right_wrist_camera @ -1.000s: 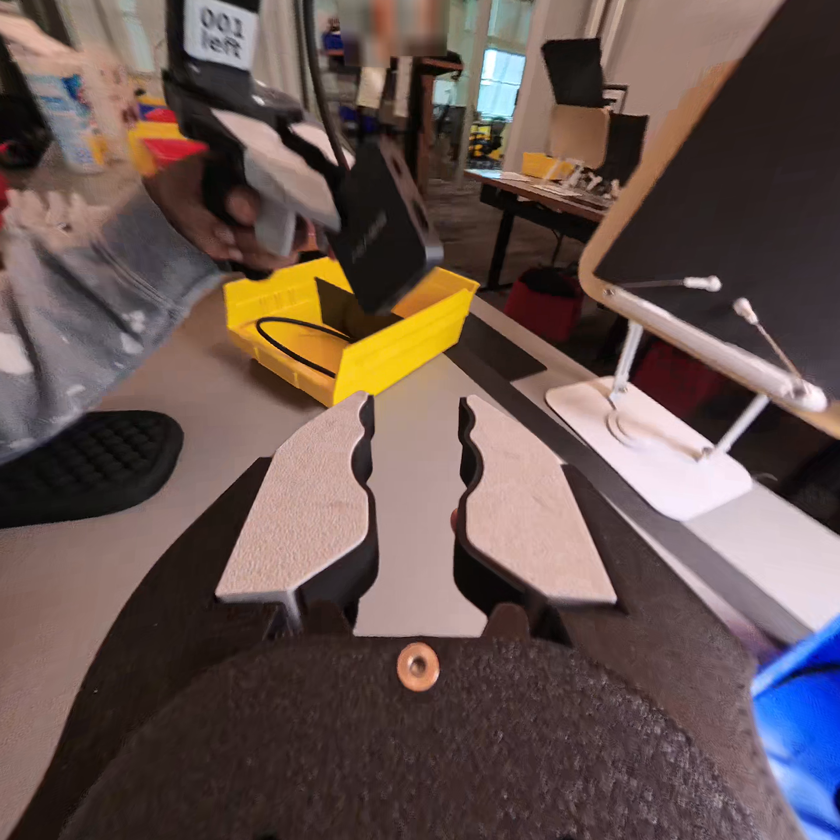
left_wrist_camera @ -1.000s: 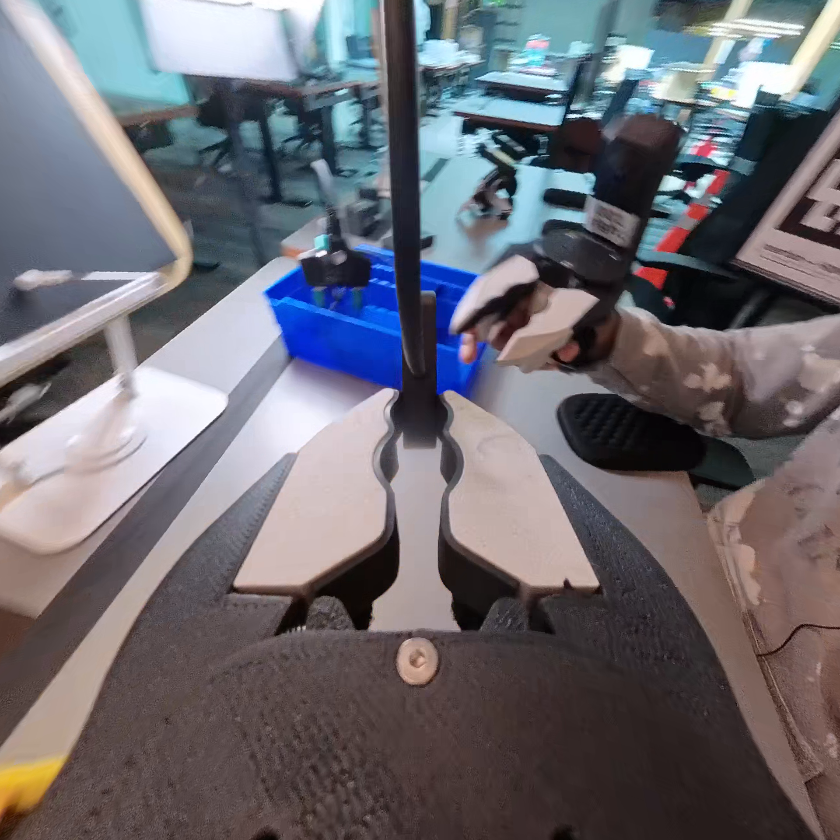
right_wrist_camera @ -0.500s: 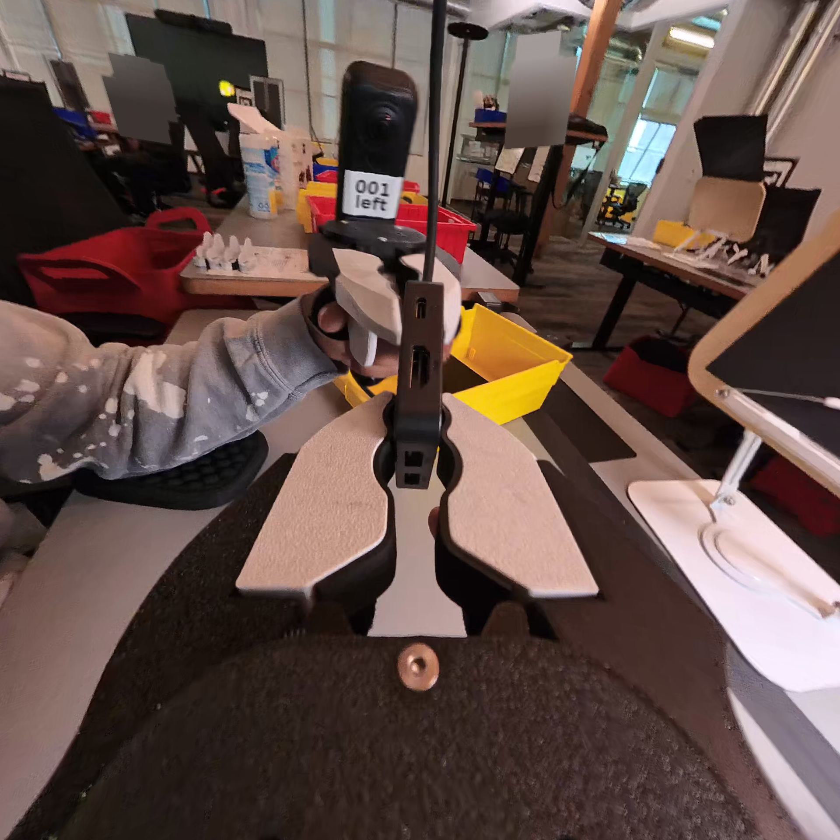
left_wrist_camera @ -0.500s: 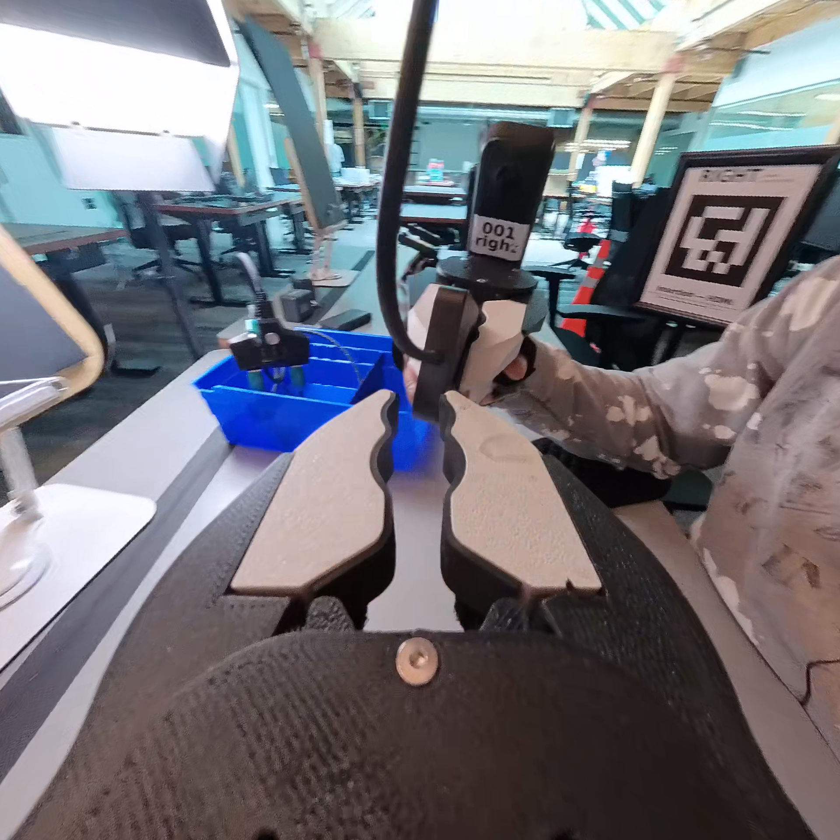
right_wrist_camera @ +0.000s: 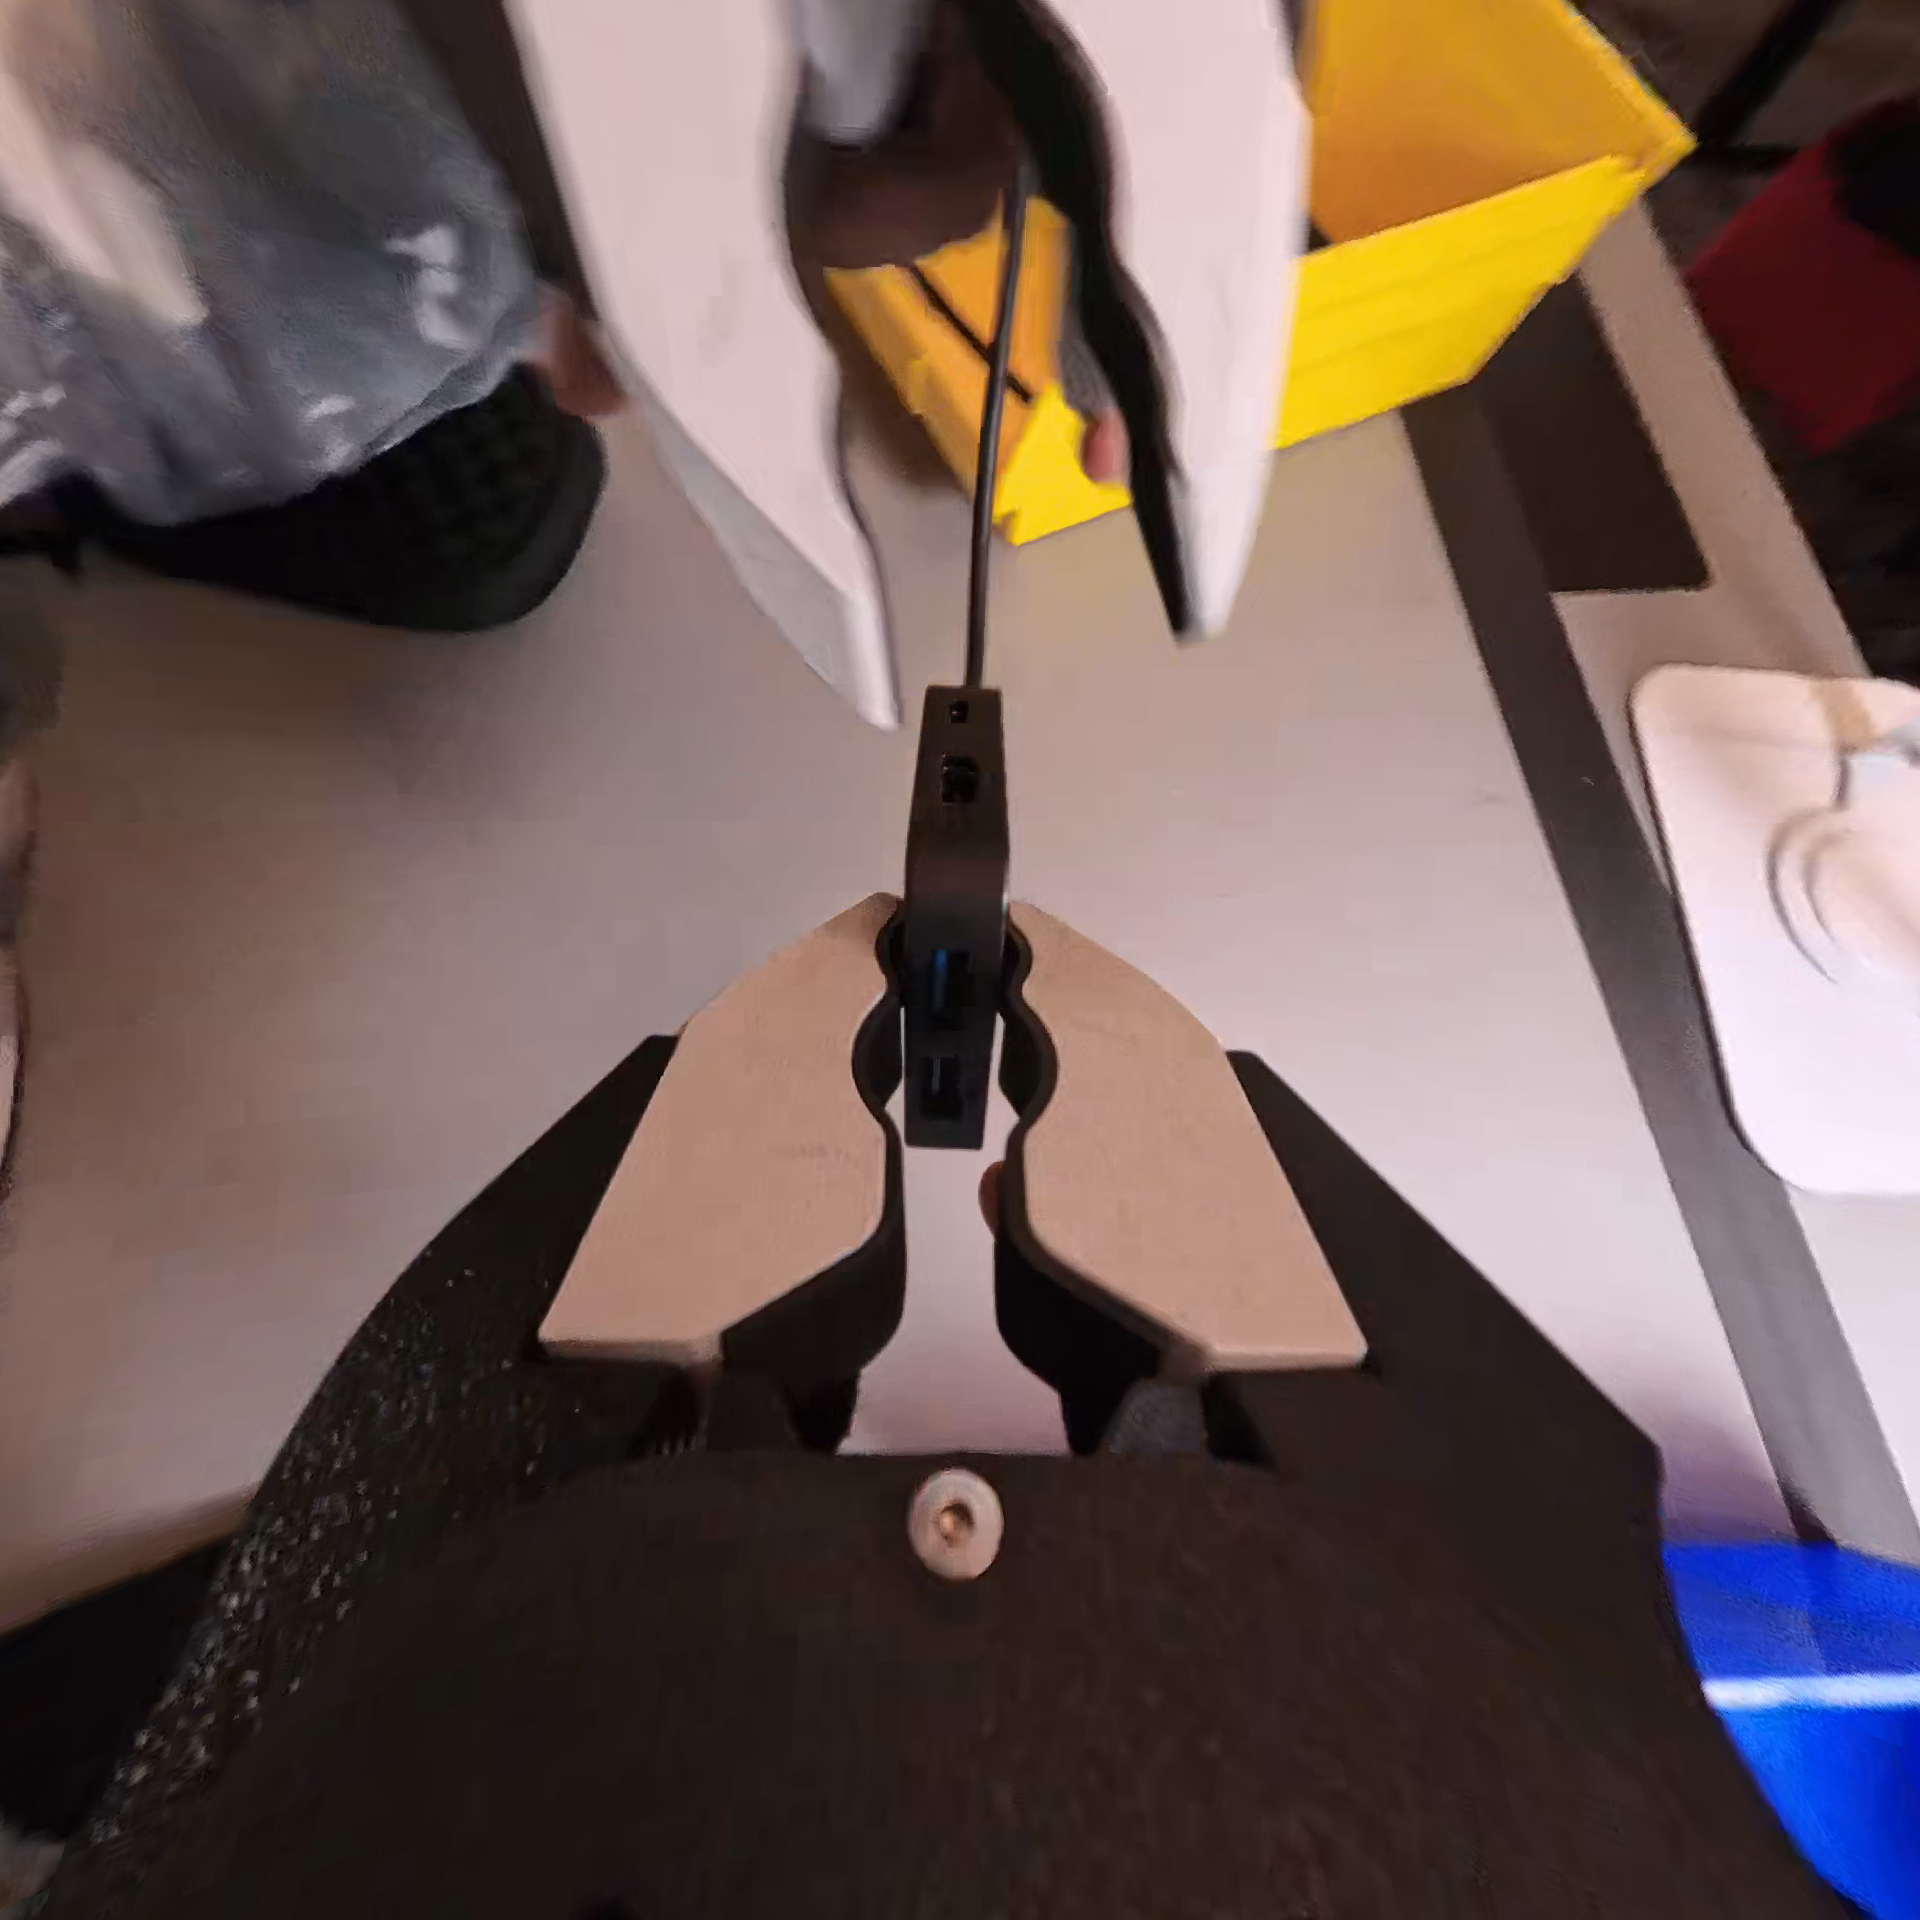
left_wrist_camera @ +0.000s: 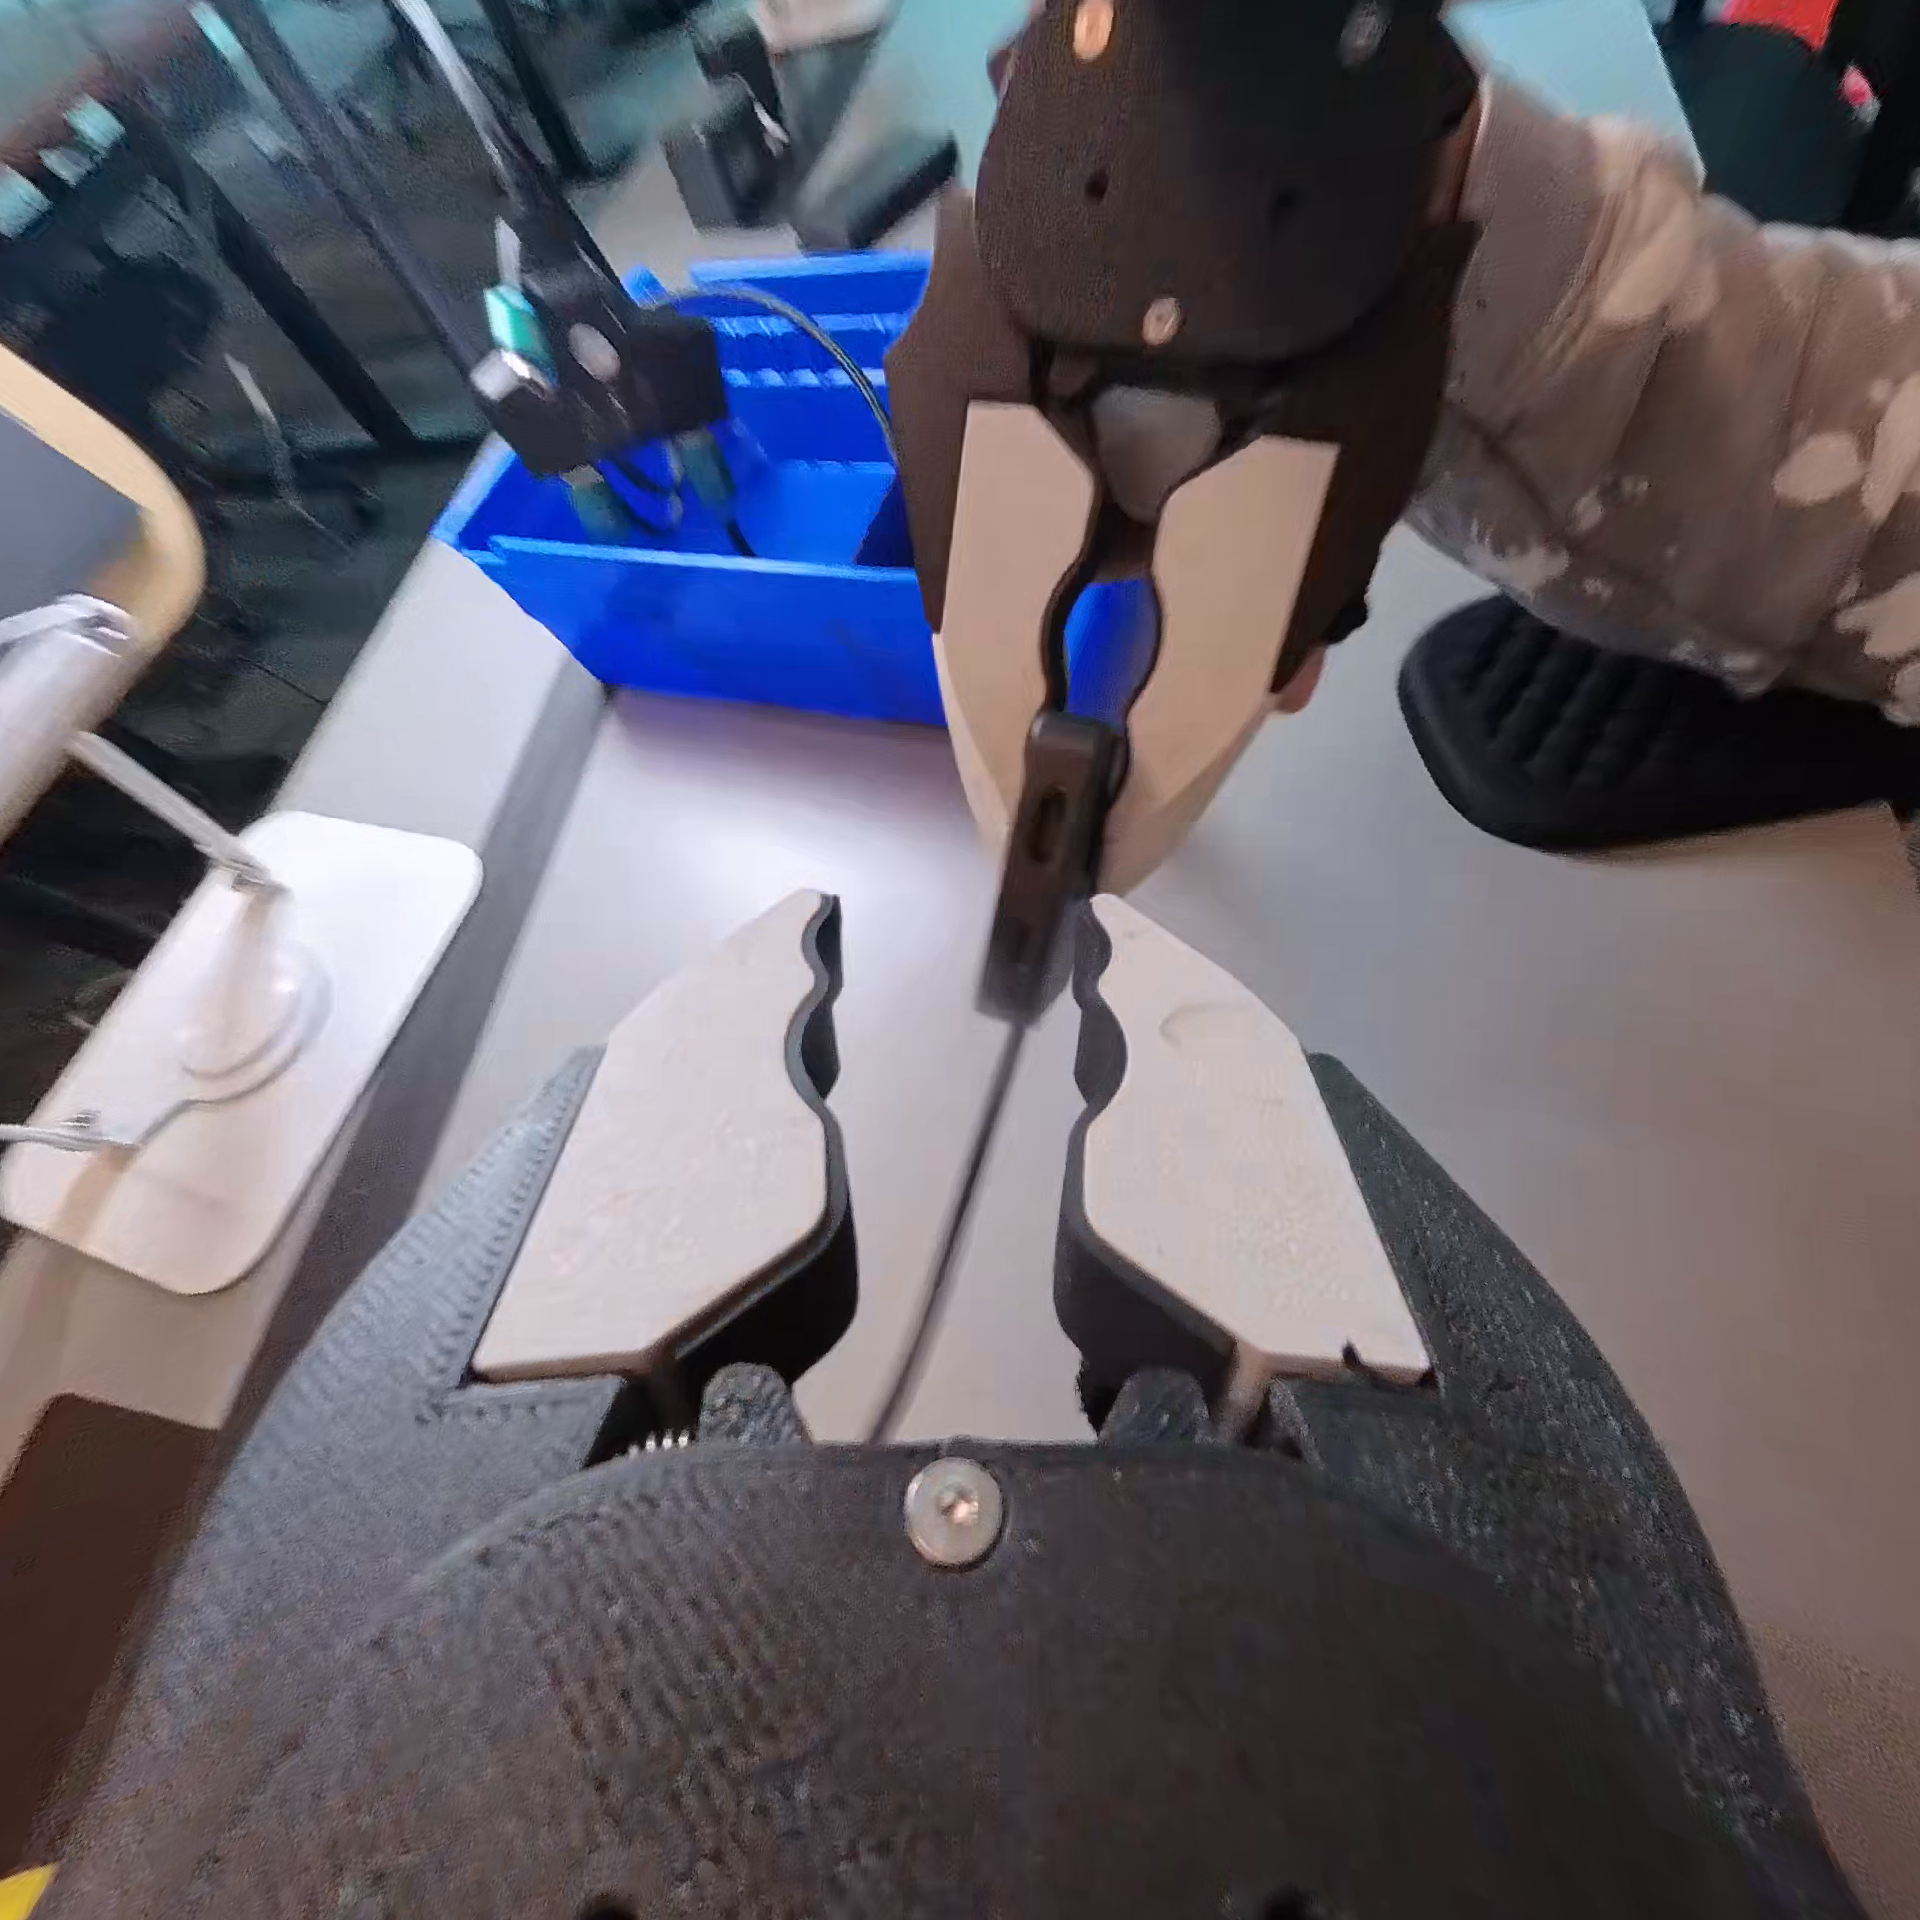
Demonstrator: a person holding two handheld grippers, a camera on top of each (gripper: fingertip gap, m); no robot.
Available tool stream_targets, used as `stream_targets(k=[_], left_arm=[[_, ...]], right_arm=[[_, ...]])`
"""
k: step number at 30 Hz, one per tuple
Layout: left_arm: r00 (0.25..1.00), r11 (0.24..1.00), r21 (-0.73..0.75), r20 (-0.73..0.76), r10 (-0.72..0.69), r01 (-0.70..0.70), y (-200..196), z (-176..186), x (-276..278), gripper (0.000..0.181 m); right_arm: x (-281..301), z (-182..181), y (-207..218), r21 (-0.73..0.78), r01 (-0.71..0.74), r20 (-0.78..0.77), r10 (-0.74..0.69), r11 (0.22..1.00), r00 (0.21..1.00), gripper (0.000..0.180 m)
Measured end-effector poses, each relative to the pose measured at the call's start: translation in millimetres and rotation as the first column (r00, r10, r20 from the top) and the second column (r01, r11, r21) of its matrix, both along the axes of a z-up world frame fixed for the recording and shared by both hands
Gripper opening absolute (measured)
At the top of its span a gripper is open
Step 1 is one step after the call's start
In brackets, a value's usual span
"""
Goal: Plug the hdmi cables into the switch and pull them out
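Note:
The switch [right_wrist_camera: 951, 987] is a flat black box with ports along its edge. My right gripper [right_wrist_camera: 951, 914] is shut on its lower end and holds it edge-on over the grey table. A thin black cable [right_wrist_camera: 992, 416] runs from its far end. My left gripper [left_wrist_camera: 956, 925] is open and empty; the switch [left_wrist_camera: 1049, 831] sits just beyond its fingertips, and the cable [left_wrist_camera: 966, 1174] passes between its fingers. The left gripper also shows in the right wrist view [right_wrist_camera: 1039, 665], open. The right gripper shows in the left wrist view [left_wrist_camera: 1070, 821], shut on the switch.
A blue bin [left_wrist_camera: 727, 623] stands at the back, with a black block with teal plugs [left_wrist_camera: 592, 384] hanging over it. A yellow bin [right_wrist_camera: 1403, 260] holds a black cable. A white stand base [left_wrist_camera: 239, 1039] is at the left, and a black wrist rest [left_wrist_camera: 1610, 727] at the right.
The left gripper held the switch a second ago, then both grippers held it. Now the left gripper has opened and only the right holds it. Both views have tilted down toward the table.

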State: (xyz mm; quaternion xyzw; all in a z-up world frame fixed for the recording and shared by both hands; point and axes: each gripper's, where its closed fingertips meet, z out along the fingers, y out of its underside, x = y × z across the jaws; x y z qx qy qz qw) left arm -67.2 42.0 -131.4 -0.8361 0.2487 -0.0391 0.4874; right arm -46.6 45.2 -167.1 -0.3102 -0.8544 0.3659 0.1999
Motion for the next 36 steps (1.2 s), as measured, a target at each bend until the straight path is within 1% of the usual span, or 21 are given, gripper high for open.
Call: stream_targets(k=[1, 2, 4, 6, 8, 10, 12, 15, 17, 19, 20, 21, 23, 24, 25, 27, 30, 32, 33, 34, 36], left_arm=[[0.999, 0.998, -0.044, 0.021, -0.038, 0.039, -1.1, -9.2, 5.9, 0.042], [0.994, 0.992, -0.081, 0.053, -0.092, 0.096, -4.6, -16.3, 13.7, 0.031], [0.976, 0.975, -0.104, 0.117, -0.182, 0.194, -10.8, -22.1, 25.3, 0.015], [0.961, 0.975, -0.056, 0.193, -0.201, 0.215, -7.5, -14.8, 28.6, 0.015], [0.925, 0.980, 0.025, 0.328, -0.195, 0.198, -2.0, 4.5, 25.5, 0.015], [0.834, 0.983, 0.074, 0.521, -0.182, 0.168, -0.1, 24.8, 15.0, 0.014], [0.720, 0.988, 0.105, 0.676, -0.155, 0.113, 0.7, 38.4, -4.3, 0.014], [0.493, 0.995, 0.092, 0.864, -0.105, 0.050, 1.6, 47.5, -32.9, 0.014], [0.338, 0.997, 0.076, 0.938, -0.082, 0.031, 5.0, 47.7, -45.9, 0.014], [0.200, 0.998, 0.050, 0.978, -0.054, 0.027, 11.0, 42.0, -54.3, 0.014], [0.155, 0.999, 0.025, 0.988, -0.028, 0.025, 15.3, 35.8, -56.6, 0.014], [0.126, 1.000, 0.004, 0.992, -0.007, 0.030, 19.4, 29.1, -56.7, 0.014], [0.076, 0.998, -0.026, 0.997, 0.021, 0.062, 25.5, 19.0, -51.9, 0.014], [0.060, 0.996, -0.036, 0.998, 0.031, 0.082, 27.9, 15.6, -47.9, 0.014], [0.064, 0.994, -0.052, 0.997, 0.046, 0.099, 30.0, 11.2, -42.9, 0.014], [0.090, 0.989, -0.087, 0.993, 0.077, 0.116, 34.6, 2.5, -34.2, 0.014], [0.064, 0.989, -0.090, 0.994, 0.083, 0.116, 37.2, 0.4, -33.1, 0.015], [0.059, 0.992, -0.038, 0.998, 0.031, 0.117, 34.6, 8.4, -34.3, 0.020], [0.068, 0.995, 0.004, 0.998, -0.011, 0.102, 32.4, 15.8, -36.8, 0.022], [0.110, 0.996, 0.045, 0.992, -0.053, 0.077, 29.2, 22.8, -39.7, 0.025], [0.267, 0.995, 0.099, 0.958, -0.102, 0.025, 21.7, 30.2, -45.6, 0.029]], right_arm=[[3.1, 0.9, -4.4, 0.006, -0.027, -0.007, 0.027, 1.000, 1.000, 0.013], [4.3, 4.6, -6.9, -0.006, -0.040, -0.020, 0.040, 0.999, 0.999, 0.013], [6.9, 18.6, -10.9, -0.069, -0.066, -0.064, 0.062, 0.995, 0.996, 0.013], [6.4, 34.7, -8.7, -0.121, -0.069, -0.137, 0.052, 0.990, 0.989, 0.013], [-0.9, 57.6, -1.6, -0.170, -0.044, -0.275, -0.004, 0.984, 0.961, 0.019], [-9.4, 86.1, 12.8, -0.216, 0.021, -0.432, -0.114, 0.976, 0.895, 0.025], [-8.9, 107.1, 27.5, -0.206, 0.070, -0.563, -0.177, 0.976, 0.807, 0.028], [-9.1, 112.6, 41.1, -0.037, 0.176, -0.697, -0.152, 0.984, 0.701, 0.034], [-16.3, 105.2, 46.4, 0.104, 0.262, -0.753, -0.096, 0.960, 0.651, 0.036], [-27.2, 95.3, 50.3, 0.219, 0.344, -0.795, -0.038, 0.913, 0.606, 0.042], [-32.3, 90.7, 50.2, 0.264, 0.374, -0.816, -0.001, 0.889, 0.577, 0.044], [-37.7, 84.0, 49.0, 0.307, 0.396, -0.827, 0.037, 0.866, 0.561, 0.045], [-49.7, 63.8, 48.0, 0.386, 0.422, -0.815, 0.090, 0.820, 0.572, 0.049], [-55.0, 53.2, 47.4, 0.419, 0.425, -0.805, 0.112, 0.802, 0.583, 0.051], [-58.6, 45.9, 45.8, 0.441, 0.428, -0.803, 0.133, 0.789, 0.581, 0.051], [-62.4, 39.0, 40.8, 0.466, 0.437, -0.810, 0.172, 0.769, 0.561, 0.045], [-65.5, 34.9, 43.0, 0.497, 0.473, -0.810, 0.193, 0.728, 0.553, 0.031], [-63.3, 40.8, 47.5, 0.457, 0.490, -0.829, 0.157, 0.742, 0.536, 0.017], [-61.2, 44.3, 49.8, 0.427, 0.483, -0.834, 0.128, 0.764, 0.536, 0.014], [-59.3, 46.8, 52.5, 0.383, 0.461, -0.830, 0.079, 0.800, 0.552, 0.014], [-54.1, 51.5, 57.4, 0.244, 0.391, -0.794, -0.048, 0.887, 0.606, 0.013]])
